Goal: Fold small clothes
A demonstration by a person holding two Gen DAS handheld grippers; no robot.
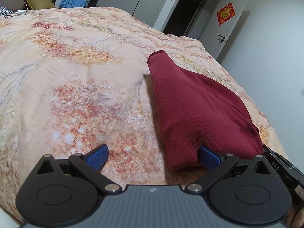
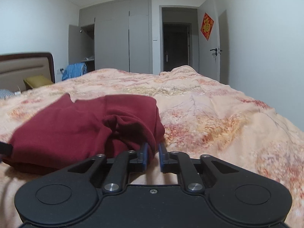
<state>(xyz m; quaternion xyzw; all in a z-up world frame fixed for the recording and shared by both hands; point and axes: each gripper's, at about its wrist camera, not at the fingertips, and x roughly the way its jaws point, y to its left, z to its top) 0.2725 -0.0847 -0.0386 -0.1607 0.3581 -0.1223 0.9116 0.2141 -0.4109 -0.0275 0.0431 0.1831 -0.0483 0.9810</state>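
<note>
- Right wrist view: the dark red garment (image 2: 79, 129) lies on the bed (image 2: 218, 117), already doubled over into a compact bundle, with a loose rumpled cuff or hem end at its near right corner.
- Right gripper (image 2: 152, 150): jaws stand narrow, with that loose end reaching down between the pads; whether the pads press on the cloth cannot be told.
- Left gripper (image 1: 155, 156): jaws stand wide; its right pad touches the near left edge of the bundle, its left pad is over bare bedspread. Nothing is held.
- Step in hand, as judged: a late fold, tidying the loose end into the bundle.
- Next move calls for: a firm pinch on the loose end, then a short carry over or under the bundle, with the left gripper steadying the near edge.
- Edges: the bed's right edge falls away beyond the garment in the left wrist view.
- Open room: broad bare bedspread lies to the left and beyond the bundle.
</note>
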